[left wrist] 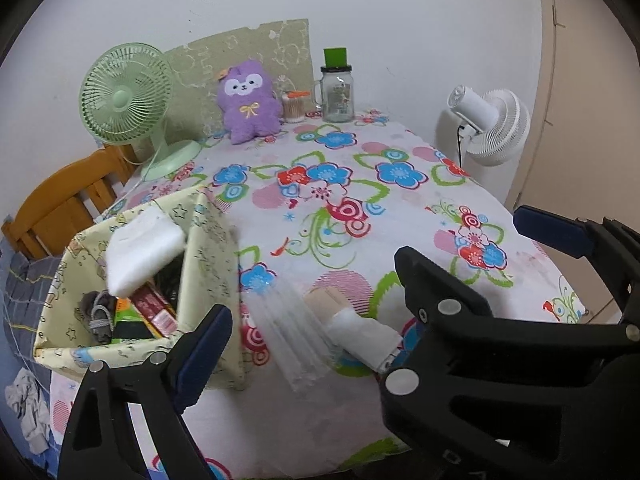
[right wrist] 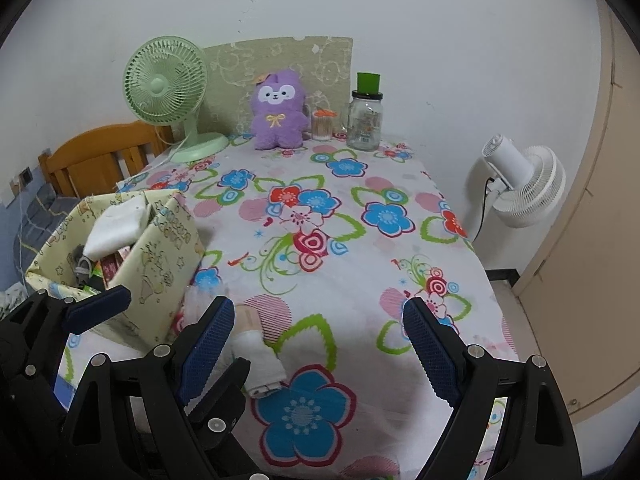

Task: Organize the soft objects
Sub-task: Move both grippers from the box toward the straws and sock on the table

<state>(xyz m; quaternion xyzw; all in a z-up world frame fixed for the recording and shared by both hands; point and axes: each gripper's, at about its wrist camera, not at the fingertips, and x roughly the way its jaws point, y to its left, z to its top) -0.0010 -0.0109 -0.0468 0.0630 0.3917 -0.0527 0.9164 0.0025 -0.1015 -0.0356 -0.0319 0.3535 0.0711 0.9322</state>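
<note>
From the left wrist, the left tongs stand released, with nothing between the blue pads. Ahead on the flowered bench lie a rolled white cloth and, just left of it, a clear plastic packet. To the left stands a pale yellow fabric box printed with stars; a white foam block sticks out of its top, above a grey item and red and green packets whose writing is too blurred to read. At the far edge sit a purple plush toy, a green fan and a glass jar with an unreadable label.

From the right wrist, the right tongs are likewise released and empty. The rolled white cloth lies just beside the left pad.
</note>
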